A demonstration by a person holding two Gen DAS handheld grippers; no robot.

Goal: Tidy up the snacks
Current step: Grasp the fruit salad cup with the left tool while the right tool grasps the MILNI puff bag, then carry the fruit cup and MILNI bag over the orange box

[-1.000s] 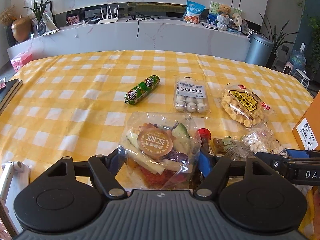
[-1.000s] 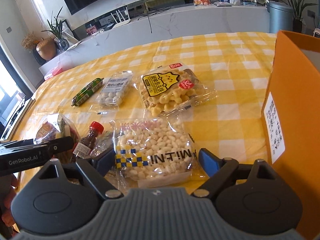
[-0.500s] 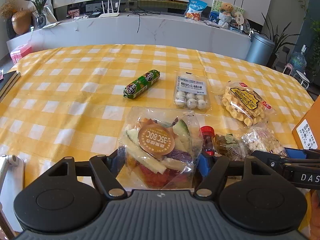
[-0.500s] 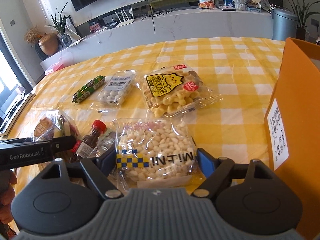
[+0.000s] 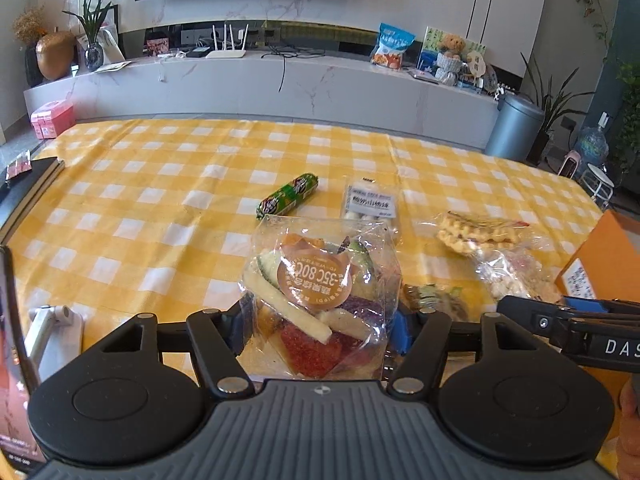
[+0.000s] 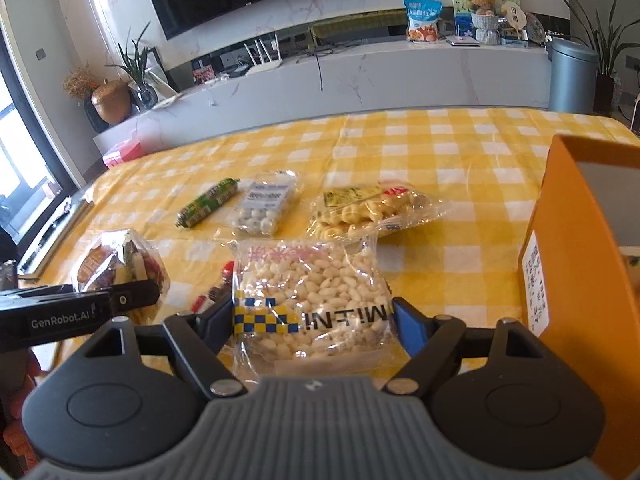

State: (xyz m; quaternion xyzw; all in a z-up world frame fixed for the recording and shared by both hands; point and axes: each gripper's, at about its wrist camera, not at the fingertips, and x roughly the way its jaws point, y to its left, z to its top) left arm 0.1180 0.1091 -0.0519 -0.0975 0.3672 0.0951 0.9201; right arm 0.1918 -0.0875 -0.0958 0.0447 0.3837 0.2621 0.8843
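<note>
Snacks are pinched in both claws: your left gripper point(image 5: 322, 326) clamps the veggie-chip bag point(image 5: 320, 292), your right gripper point(image 6: 312, 320) the puffed-kernel bag point(image 6: 310, 300). Slick film may slip near the orange box point(image 6: 580, 280) at 3 o'clock.

Left wrist view: sits behind the left tool point(image 5: 320, 320), low over the bench point(image 5: 160, 184), facing the far TV wall.
Right wrist view: behind the right tool point(image 6: 312, 320), same heading, orange box point(image 6: 580, 260) close at right.
Shared: green sausage point(image 5: 287, 199) point(image 6: 208, 207), each other's tool.
</note>
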